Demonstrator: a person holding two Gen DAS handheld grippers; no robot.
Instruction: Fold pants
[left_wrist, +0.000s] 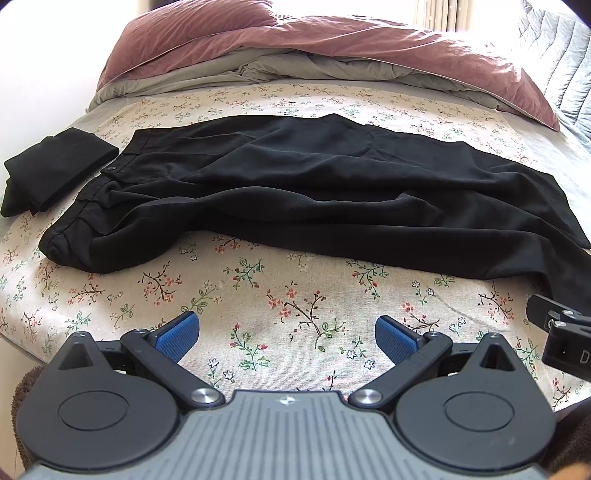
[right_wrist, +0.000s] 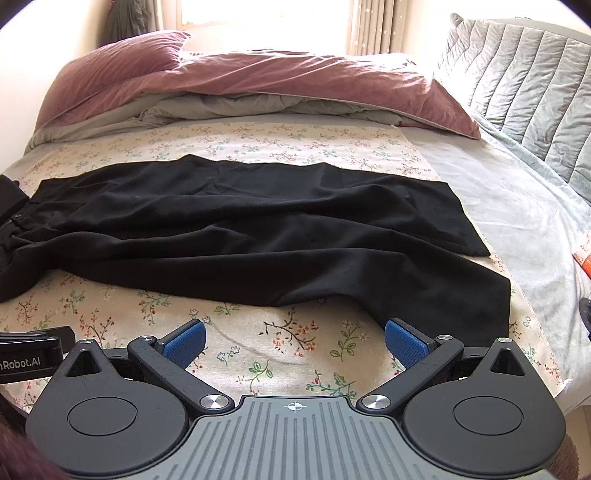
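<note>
Pants (left_wrist: 295, 192) flat on bed, both claws wide

Bare floral sheet (left_wrist: 288, 295) lies open along the near edge of the black pants (left_wrist: 295, 192); folded black cloth (left_wrist: 55, 170) crowds the waistband end, piled duvet (left_wrist: 295, 55) blocks behind.

Floral bed (left_wrist: 295, 295), black pants (left_wrist: 295, 192), pink duvet (left_wrist: 332, 48)
</note>
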